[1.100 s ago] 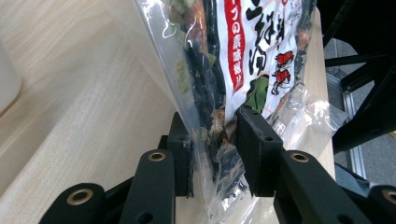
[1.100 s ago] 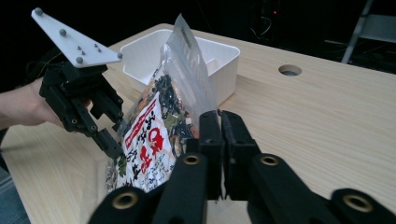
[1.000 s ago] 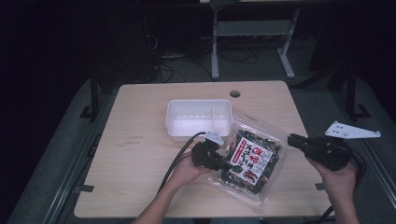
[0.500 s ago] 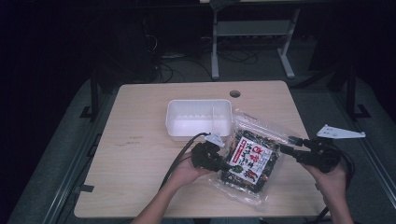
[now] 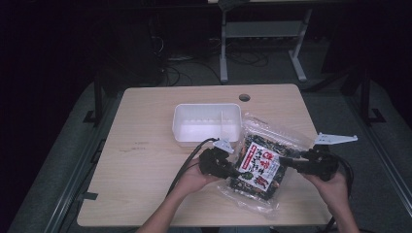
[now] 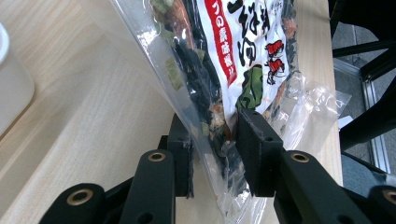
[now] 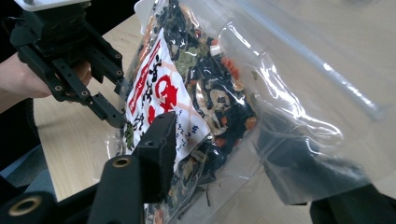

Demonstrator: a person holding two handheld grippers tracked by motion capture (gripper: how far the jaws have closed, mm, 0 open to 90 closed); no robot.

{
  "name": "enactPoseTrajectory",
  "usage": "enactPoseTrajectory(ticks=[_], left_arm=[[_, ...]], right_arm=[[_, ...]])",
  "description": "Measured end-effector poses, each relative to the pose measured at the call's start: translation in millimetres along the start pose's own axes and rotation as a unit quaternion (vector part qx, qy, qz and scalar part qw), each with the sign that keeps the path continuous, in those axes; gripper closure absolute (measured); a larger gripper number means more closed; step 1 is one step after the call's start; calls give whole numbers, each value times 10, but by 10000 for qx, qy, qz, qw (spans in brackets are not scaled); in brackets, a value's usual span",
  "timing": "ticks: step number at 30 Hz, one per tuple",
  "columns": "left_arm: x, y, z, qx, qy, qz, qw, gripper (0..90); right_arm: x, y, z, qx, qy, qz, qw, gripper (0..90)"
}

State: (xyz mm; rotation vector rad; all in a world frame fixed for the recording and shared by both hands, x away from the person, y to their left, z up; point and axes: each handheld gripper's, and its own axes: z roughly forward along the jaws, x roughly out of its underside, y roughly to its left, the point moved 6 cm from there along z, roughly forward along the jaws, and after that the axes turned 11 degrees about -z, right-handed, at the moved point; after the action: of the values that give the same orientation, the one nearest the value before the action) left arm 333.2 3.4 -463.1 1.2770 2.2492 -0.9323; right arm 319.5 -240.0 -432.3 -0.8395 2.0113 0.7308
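A clear bag of dried mixed vegetables (image 5: 260, 167) with a red and white label lies tilted on the table's right half. My left gripper (image 5: 238, 174) is shut on its left edge; in the left gripper view the two pads pinch the plastic (image 6: 212, 149). My right gripper (image 5: 286, 162) stands at the bag's right edge. In the right gripper view one jaw lies over the label and the other behind the clear film (image 7: 222, 140). These jaws have just been closing with the bag (image 7: 210, 84) between them, and a wide gap remains.
A white rectangular tub (image 5: 206, 124) stands empty just behind the bag, mid-table. The light wooden table (image 5: 145, 160) has a round cable hole (image 5: 244, 97) near its far edge. Black cables trail from the left gripper. Beyond the table stand dark floor and a desk frame.
My right gripper has come down and leftward from beyond the table's right edge to the bag, and its jaws have opened around the bag's edge. The left gripper and bag stay put.
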Motion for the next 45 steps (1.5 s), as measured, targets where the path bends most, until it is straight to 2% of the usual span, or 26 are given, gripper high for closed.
enactPoseTrajectory(ticks=[9, 16, 22, 26, 29, 32, 39, 45], left_arm=[[8, -4, -3, -64, 59, 57, 9999, 662], [15, 9, -4, -223, 84, 99, 9997, 577], [21, 35, -32, -274, 78, 32, 9996, 502], [46, 48, -85, -405, 87, 47, 9991, 456], [76, 53, -141, -465, 78, -17, 9989, 440], [97, 55, -208, -502, 1, -100, 9987, 373], [223, 66, -358, -753, 17, -38, 9972, 344], [382, 116, -450, -901, 31, -81, 9959, 335]], right_arm=[[-36, 79, 21, -234, 0, -70, 9997, 594], [-109, 148, -52, -576, -111, 56, 9983, 680], [-188, 256, -89, -796, -186, -31, 9966, 731], [-228, 292, -112, -846, -271, -42, 9960, 744], [-251, 308, -134, -826, -334, -59, 9960, 749], [-275, 337, -154, -806, -322, -114, 9962, 751], [-361, 447, -169, -758, -302, -263, 9963, 758], [-445, 513, -202, -697, -390, -392, 9960, 762]])
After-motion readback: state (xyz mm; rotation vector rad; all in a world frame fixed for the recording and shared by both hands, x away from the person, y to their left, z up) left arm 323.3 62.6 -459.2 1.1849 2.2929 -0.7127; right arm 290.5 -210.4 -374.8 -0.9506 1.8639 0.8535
